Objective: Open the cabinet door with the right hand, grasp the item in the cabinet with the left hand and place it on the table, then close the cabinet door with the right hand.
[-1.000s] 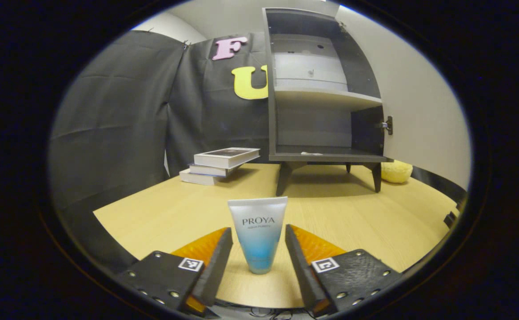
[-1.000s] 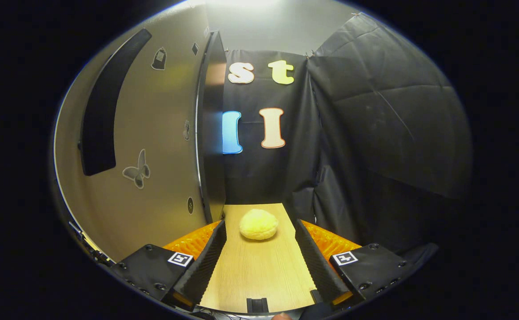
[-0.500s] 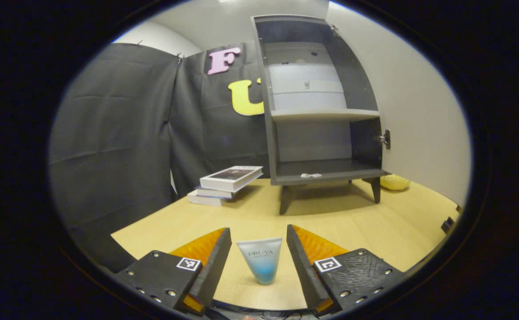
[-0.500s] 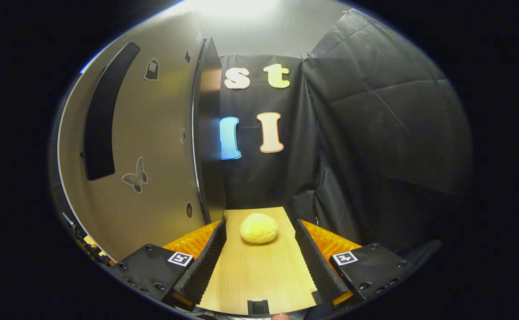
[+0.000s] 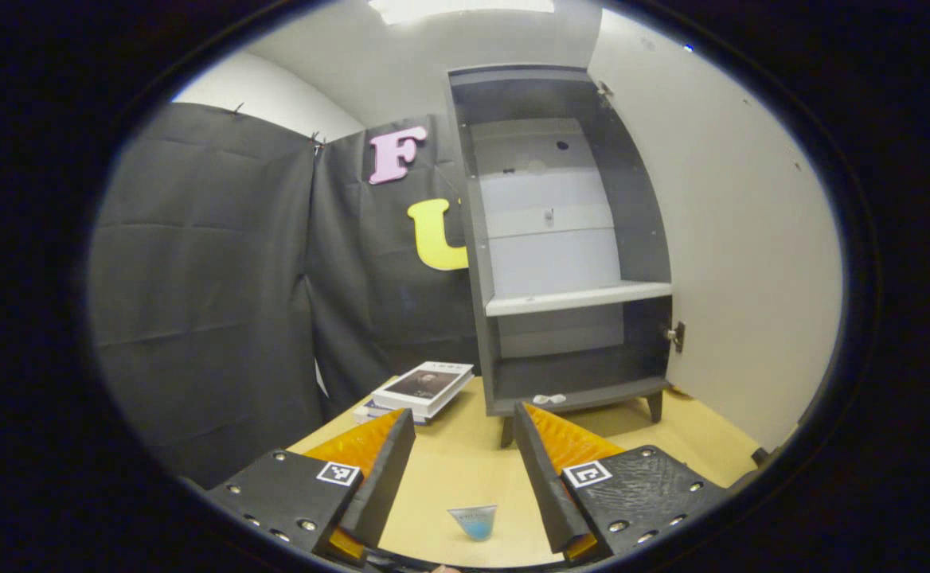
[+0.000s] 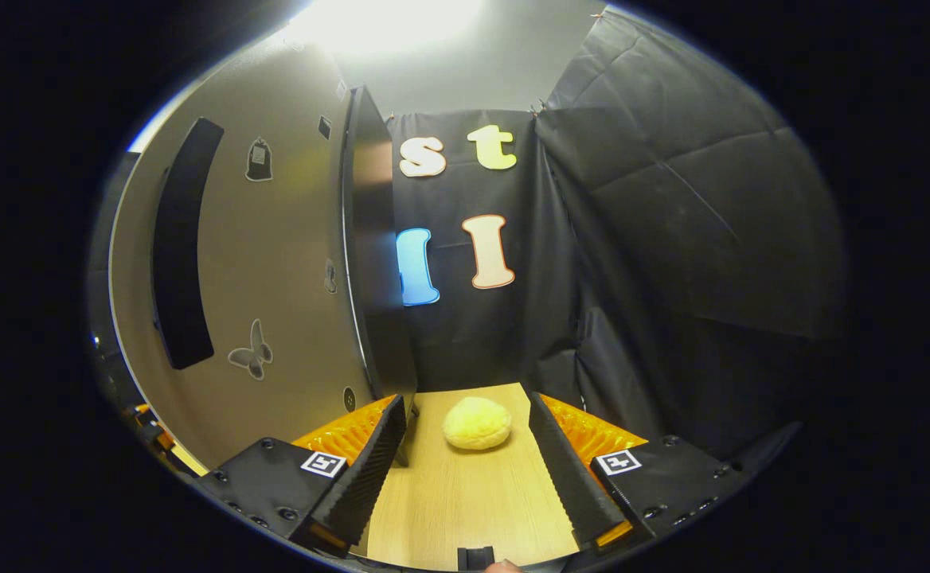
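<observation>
We see the tube (image 5: 473,521) standing on the table (image 5: 465,469) at six o'clock, released by our spread left gripper (image 5: 459,469). Our right gripper (image 6: 465,461), unclenched, waits beside the cabinet door (image 6: 274,263) at nine o'clock, presumably to close it.

- A stack of books (image 5: 421,390) lay on the bench, left of the grey cabinet, with the topmost book set askew over the ones under it.
- A soft, round yellow object (image 6: 477,423) rested on the bench near the black cloth wall, just right of the open door's edge.
- A small white scrap (image 5: 549,398) lay at the front of the cabinet's bottom shelf.
- A bright ceiling light (image 5: 460,5) shone overhead.
</observation>
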{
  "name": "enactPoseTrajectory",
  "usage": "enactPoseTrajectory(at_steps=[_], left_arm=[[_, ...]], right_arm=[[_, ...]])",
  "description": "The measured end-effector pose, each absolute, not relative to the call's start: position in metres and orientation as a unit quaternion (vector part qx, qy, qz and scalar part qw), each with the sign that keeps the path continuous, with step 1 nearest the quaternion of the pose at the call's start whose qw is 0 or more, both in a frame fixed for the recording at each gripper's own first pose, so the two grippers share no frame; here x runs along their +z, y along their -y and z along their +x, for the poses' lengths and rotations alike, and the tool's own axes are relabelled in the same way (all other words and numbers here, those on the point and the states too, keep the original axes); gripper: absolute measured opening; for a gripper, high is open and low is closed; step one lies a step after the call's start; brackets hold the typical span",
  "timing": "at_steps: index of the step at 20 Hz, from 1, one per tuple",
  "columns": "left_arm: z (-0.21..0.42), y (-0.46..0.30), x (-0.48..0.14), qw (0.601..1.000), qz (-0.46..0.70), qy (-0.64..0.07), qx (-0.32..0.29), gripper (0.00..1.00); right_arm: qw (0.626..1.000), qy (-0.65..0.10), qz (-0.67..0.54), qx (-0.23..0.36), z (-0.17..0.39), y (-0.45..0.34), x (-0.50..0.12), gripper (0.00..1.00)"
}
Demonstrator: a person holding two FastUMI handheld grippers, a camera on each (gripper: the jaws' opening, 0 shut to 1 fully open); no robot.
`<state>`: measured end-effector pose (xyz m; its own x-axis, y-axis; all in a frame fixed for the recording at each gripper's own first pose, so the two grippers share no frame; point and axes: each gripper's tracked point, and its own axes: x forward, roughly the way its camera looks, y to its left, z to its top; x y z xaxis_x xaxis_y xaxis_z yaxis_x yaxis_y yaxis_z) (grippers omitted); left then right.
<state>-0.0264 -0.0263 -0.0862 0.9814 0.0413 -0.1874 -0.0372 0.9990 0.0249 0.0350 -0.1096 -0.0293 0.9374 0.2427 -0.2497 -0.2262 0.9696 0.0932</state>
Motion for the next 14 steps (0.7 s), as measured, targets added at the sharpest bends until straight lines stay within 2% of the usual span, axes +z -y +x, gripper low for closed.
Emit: enactPoseTrajectory(at_steps=[1, 2, 4, 6, 7, 8, 9, 10, 14], left_arm=[[-0.024, 0.025, -0.071, 0.996, 0.008, -0.086, 0.02, 0.78], [-0.022, 0.022, -0.059, 0.996, 0.008, -0.08, 0.022, 0.75], [-0.016, 0.014, -0.036, 0.997, 0.009, -0.071, 0.024, 0.75], [-0.008, 0.004, -0.017, 0.998, 0.007, -0.064, 0.026, 0.77], [-0.004, -0.001, -0.01, 0.997, 0.004, -0.066, 0.027, 0.75], [-0.002, -0.005, -0.003, 0.998, 0.0, -0.062, 0.024, 0.78], [0.001, -0.01, 0.003, 0.998, -0.002, -0.063, 0.023, 0.75], [0.004, -0.018, 0.006, 0.998, -0.003, -0.06, 0.021, 0.77], [0.006, -0.048, 0.009, 0.998, 0.003, -0.057, 0.02, 0.75]], right_arm=[[0.985, -0.125, 0.024, 0.117, 0.035, 0.111, -0.025, 0.98], [0.986, -0.12, 0.016, 0.115, 0.035, 0.111, -0.02, 0.98], [0.987, -0.113, 0.013, 0.113, 0.033, 0.111, -0.012, 1.0], [0.988, -0.111, 0.018, 0.107, 0.03, 0.11, -0.004, 0.98], [0.988, -0.111, 0.022, 0.103, 0.028, 0.11, 0.0, 0.93], [0.989, -0.11, 0.026, 0.096, 0.024, 0.11, 0.005, 0.98], [0.99, -0.11, 0.03, 0.089, 0.02, 0.11, 0.01, 0.93], [0.99, -0.109, 0.033, 0.08, 0.017, 0.11, 0.015, 0.98], [0.992, -0.109, 0.045, 0.053, 0.0, 0.104, 0.038, 0.98]])
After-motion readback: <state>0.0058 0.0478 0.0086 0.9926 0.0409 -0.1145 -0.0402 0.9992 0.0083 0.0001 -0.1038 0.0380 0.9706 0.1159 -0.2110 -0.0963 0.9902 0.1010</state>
